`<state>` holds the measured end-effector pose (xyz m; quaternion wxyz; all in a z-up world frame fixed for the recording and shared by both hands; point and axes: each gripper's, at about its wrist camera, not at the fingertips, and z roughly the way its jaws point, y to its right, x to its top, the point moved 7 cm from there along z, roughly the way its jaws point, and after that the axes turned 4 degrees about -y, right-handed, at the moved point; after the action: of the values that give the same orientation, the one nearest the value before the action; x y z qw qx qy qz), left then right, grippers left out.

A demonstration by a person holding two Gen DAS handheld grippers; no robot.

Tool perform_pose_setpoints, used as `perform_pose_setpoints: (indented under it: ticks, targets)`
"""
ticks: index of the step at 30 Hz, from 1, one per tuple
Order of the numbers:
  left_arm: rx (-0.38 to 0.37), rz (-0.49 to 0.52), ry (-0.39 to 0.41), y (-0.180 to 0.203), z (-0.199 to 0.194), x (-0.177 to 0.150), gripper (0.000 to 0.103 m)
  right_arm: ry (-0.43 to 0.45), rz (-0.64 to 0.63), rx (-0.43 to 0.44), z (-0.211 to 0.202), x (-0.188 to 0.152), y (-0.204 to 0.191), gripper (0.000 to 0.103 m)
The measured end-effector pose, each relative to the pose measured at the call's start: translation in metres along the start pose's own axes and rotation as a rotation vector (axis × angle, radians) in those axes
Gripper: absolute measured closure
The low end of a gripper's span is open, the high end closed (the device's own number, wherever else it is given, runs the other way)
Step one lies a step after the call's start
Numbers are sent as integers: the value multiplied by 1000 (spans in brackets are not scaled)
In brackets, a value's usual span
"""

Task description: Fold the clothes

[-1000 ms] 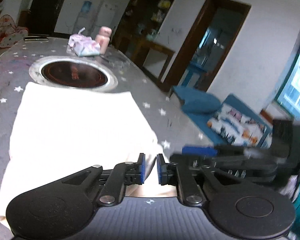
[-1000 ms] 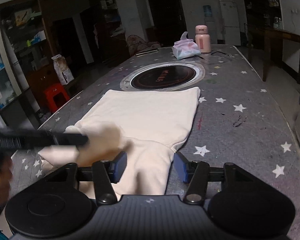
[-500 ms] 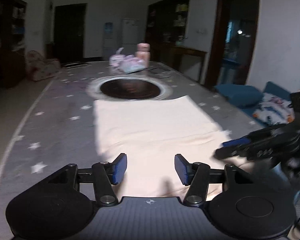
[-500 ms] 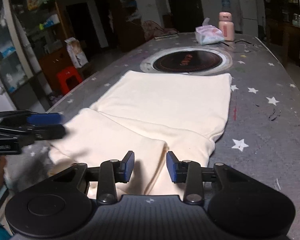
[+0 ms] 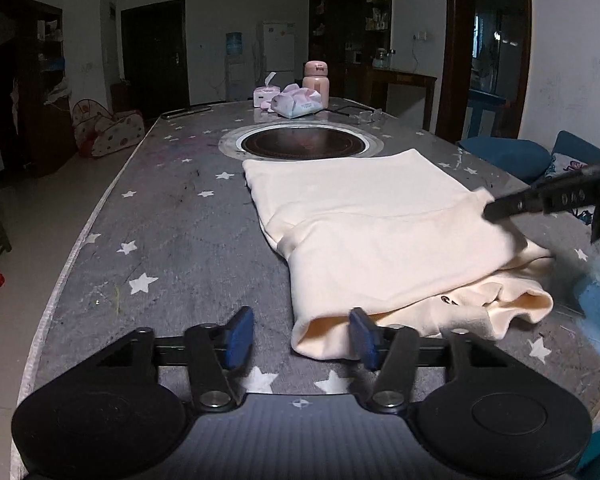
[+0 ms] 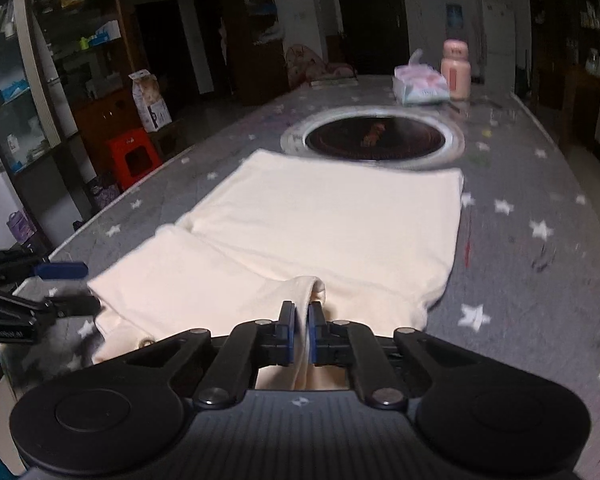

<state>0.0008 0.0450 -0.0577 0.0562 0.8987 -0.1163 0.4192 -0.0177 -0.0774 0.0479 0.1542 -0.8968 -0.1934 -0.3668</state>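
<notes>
A cream garment [image 5: 360,216] lies flat on the grey star-patterned table [image 5: 172,216], with one part folded across its near end. My left gripper [image 5: 302,336] hovers at the near left corner of the cloth. Its jaws are closing; the corner lies between the blue pads, and the left pad stands clear of it. My right gripper [image 6: 302,328] is shut on a raised fold of the garment [image 6: 320,224] at the near edge. In the left wrist view the right gripper [image 5: 494,210] pinches the cloth at the right. The left gripper [image 6: 88,286] shows at the far left of the right wrist view.
A round black hob [image 5: 304,146] is set into the table just beyond the garment. Behind it stand a tissue pack [image 5: 298,102] and a pink bottle [image 5: 315,80]. Blue cushions [image 5: 504,154] lie right of the table, and a red stool [image 6: 132,156] stands to its left.
My left gripper let go of the cloth, opened and swung over to the garment's near left corner. The right gripper's jaws closed on a fold at the near edge.
</notes>
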Motion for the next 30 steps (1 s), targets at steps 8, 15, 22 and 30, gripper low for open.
perform_pose_setpoints:
  ticks: [8,15,22,30]
  targets:
    - [24,65,-8,6,7,-6,90,89,-109,-57,-32,36,-11,97]
    - [24,67,-19,2,8,-9,93,65,-68,-97,-31,30,1,97]
    - [-3,84,-43,-1,-4,-5,81,-20,-30,-128,-8,4,18,95]
    - [-66,50,40,8,-1,41,80,10,-53,-66,-3,4,6,94]
